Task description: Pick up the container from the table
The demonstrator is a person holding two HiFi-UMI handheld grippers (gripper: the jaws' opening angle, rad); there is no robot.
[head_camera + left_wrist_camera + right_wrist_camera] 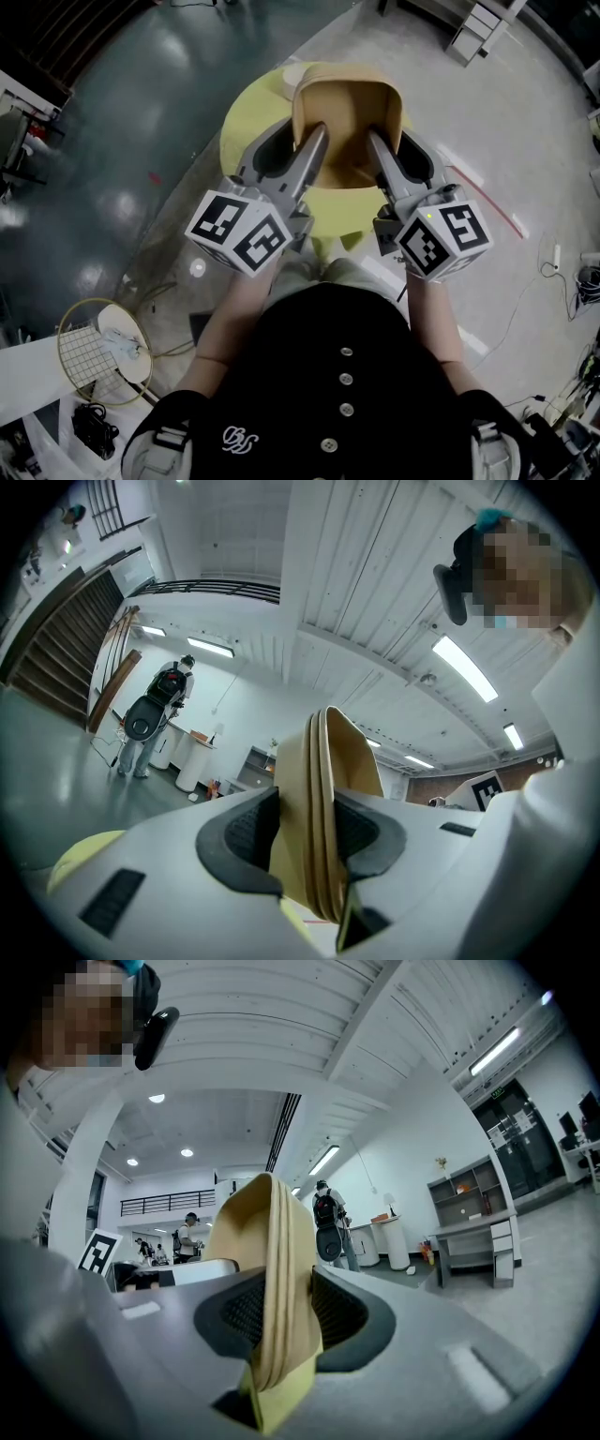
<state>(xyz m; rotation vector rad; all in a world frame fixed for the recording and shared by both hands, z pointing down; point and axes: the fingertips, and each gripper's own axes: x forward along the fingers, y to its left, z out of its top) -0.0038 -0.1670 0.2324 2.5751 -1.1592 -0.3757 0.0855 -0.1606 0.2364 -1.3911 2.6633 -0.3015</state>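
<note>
A tan, thin-walled container (347, 108) with rounded corners sits between both grippers, over a round yellow-green table (246, 127). My left gripper (298, 142) is shut on its left wall, one finger inside and one outside. My right gripper (394, 148) is shut on its right wall the same way. In the left gripper view the layered tan wall (328, 789) stands upright between the dark pads (246, 832). The right gripper view shows the tan wall (272, 1241) pinched between the pads (337, 1314). I cannot tell whether the container's base touches the table.
On the floor at the lower left lie a round wire-framed racket (94, 352) and cables. A red tape line (487, 202) runs across the pale floor to the right. A person with a backpack (155, 714) stands far off. A grey shelf unit (469, 1222) is to the right.
</note>
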